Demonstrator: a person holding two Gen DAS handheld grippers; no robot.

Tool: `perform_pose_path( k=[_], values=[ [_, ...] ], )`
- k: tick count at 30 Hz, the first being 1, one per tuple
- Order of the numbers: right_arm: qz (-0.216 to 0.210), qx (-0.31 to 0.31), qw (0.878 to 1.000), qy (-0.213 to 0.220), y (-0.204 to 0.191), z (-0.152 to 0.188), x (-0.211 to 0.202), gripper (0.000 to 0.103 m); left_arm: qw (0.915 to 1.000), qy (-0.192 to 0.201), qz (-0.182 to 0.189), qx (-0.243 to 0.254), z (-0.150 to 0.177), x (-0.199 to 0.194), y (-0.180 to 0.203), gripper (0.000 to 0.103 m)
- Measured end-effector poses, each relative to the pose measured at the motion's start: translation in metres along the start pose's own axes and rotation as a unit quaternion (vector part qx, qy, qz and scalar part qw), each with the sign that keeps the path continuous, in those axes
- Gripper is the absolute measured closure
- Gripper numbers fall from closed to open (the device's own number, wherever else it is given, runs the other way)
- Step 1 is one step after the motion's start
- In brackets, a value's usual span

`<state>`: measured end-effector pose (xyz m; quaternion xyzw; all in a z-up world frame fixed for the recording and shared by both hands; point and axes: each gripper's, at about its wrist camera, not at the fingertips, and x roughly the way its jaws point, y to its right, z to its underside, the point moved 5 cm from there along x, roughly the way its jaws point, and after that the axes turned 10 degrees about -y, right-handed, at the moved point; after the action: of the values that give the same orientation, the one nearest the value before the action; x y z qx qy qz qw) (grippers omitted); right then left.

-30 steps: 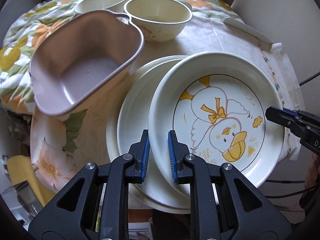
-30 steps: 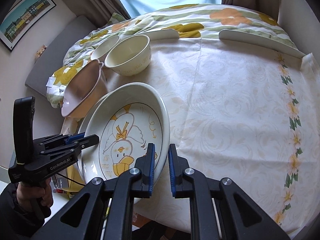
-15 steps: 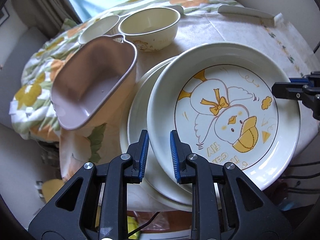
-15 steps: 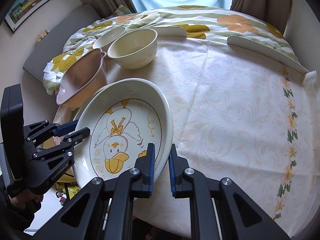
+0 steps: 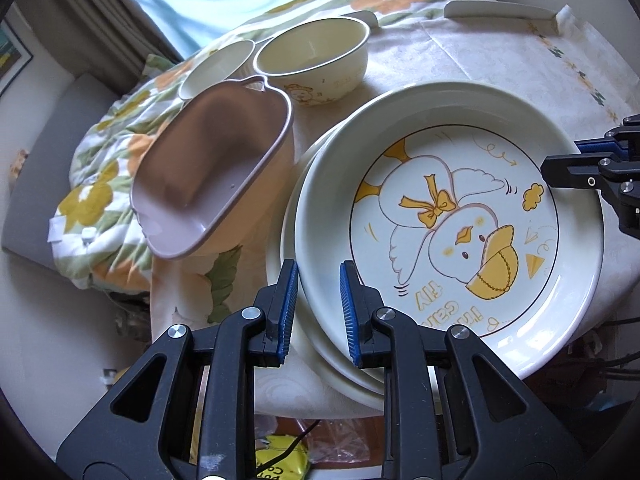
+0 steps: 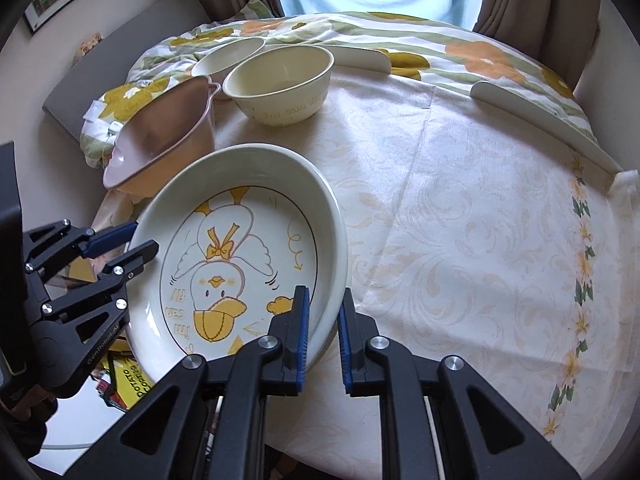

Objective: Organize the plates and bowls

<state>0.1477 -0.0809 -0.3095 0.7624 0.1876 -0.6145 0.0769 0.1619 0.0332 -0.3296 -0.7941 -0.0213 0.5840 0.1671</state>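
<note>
A duck-print plate (image 5: 452,220) is held tilted above a stack of plain cream plates (image 5: 292,280) at the table's near-left edge. My left gripper (image 5: 319,312) is shut on its left rim. My right gripper (image 6: 323,336) is shut on its opposite rim, with the plate (image 6: 240,264) between the blue pads. A pink heart-shaped dish (image 5: 212,176) sits to the left. Two cream bowls (image 5: 316,60) (image 5: 216,68) stand behind it.
The round table (image 6: 480,220) has a cream patterned cloth, bare to the right. Two white curved pieces (image 6: 540,120) lie at its far edge. A flowered quilt (image 6: 360,36) lies behind. Clutter with a yellow pack (image 5: 280,464) is on the floor below the table edge.
The duck plate has risen and tilted off the cream stack, held by both grippers. Both cameras have lifted and pulled back a little.
</note>
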Motion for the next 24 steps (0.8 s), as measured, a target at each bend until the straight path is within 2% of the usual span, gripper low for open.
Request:
perform_pose_path(
  k=[7, 10, 24],
  values=[
    [0.033, -0.024, 0.999, 0.006, -0.0064, 0.0017, 0.0015, 0.089, 0.9998, -0.002, -0.022, 0.003, 0.0035, -0.0019, 0.0021, 0.085],
    [0.043, -0.033, 0.998, 0.008, -0.0082, 0.0019, 0.0018, 0.088, 0.9998, -0.002, -0.019, -0.004, 0.0043, -0.0022, 0.0006, 0.085],
    [0.05, -0.038, 0.998, 0.015, -0.01, 0.0039, 0.0026, 0.088, 0.9996, -0.004, -0.023, -0.018, 0.0039, -0.0034, -0.001, 0.085]
  ],
)
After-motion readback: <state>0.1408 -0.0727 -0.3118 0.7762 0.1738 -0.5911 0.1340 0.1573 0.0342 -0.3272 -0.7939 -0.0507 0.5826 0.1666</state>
